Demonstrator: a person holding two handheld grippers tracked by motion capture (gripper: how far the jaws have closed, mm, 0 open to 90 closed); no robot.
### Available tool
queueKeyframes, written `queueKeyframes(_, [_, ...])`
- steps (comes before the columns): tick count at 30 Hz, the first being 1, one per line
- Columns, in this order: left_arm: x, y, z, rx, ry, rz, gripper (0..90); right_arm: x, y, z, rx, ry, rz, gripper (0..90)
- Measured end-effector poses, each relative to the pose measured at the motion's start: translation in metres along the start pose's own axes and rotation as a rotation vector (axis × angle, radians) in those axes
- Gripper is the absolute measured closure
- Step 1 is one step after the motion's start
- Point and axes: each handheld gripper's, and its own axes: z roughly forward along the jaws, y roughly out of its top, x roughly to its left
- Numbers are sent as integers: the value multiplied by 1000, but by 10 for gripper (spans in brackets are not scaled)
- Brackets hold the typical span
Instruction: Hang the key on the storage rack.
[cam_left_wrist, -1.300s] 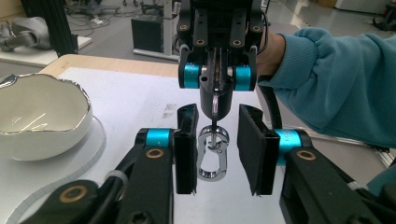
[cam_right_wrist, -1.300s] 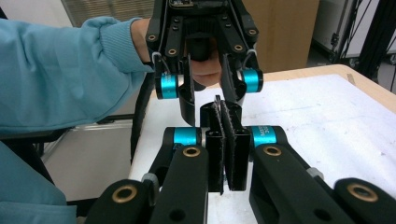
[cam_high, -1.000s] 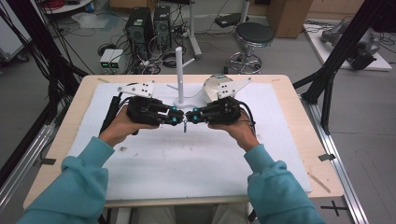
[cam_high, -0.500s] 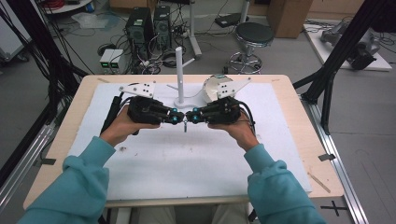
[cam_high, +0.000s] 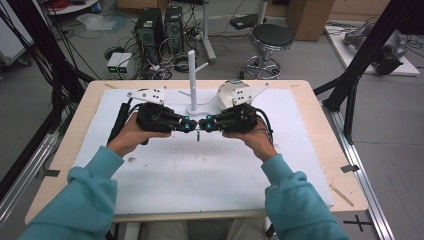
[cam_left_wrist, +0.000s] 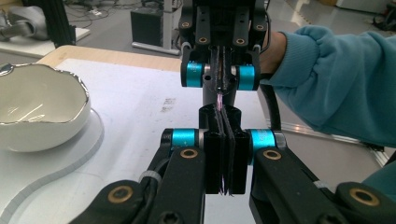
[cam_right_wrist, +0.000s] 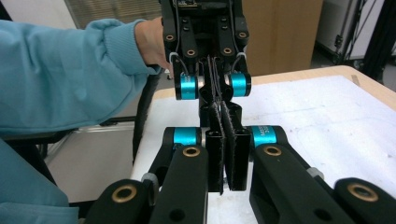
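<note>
While my two hands are meeting nose to nose over the middle of the white surface (cam_high: 200, 175), I am holding the left gripper (cam_high: 186, 126) and the right gripper (cam_high: 209, 124) tip to tip, with a thin strand (cam_high: 198, 134) caught between them. In the left gripper view my own jaws are pressing together with no gap showing, and a fine pinkish-purple thread (cam_left_wrist: 220, 99) is running out of them straight into the jaws of the other gripper (cam_left_wrist: 221, 79) facing me. In the right gripper view my jaws are likewise sitting closed against each other, and a dark line of the same strand (cam_right_wrist: 214, 88) is stretching across to the opposite gripper (cam_right_wrist: 212, 84), whose jaws are also pinched shut on it. From the high view a short end of the strand is hanging down just below the point where the two tips are meeting; I cannot tell whether it is touching the surface.

Behind the grippers a white post on a round base (cam_high: 192, 80) is standing upright near the far edge of the surface. A white bowl with a thin metallic rim (cam_left_wrist: 37, 112) is sitting beside that base, off to the left in the left gripper view and behind my right hand (cam_high: 252, 140) from above. My teal sleeves (cam_high: 100, 190) are coming in from the near edge.
</note>
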Motion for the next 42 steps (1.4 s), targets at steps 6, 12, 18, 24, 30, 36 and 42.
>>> queueKeyframes(6, [-1,2,-1,0,11,1,882,3,0,-2,-71,-49,-29,469])
queueKeyframes(12, [3,2,-4,4,29,-7,882,5,-5,-9,-51,-241,1,6])
queueKeyframes(18, [9,11,-12,21,53,3,882,12,-18,-32,-36,-380,0,6])
queueKeyframes(24, [19,22,-18,41,81,6,882,22,-41,-62,-7,-527,3,6])
queueKeyframes(30, [34,34,-22,80,103,-1,882,36,-71,-94,-27,-652,40,5])
queueKeyframes(36, [52,44,-23,136,136,-3,882,47,-99,-120,-59,-739,81,6])
queueKeyframes(42, [70,50,-22,186,172,-20,882,53,-121,-135,-97,-809,76,6])
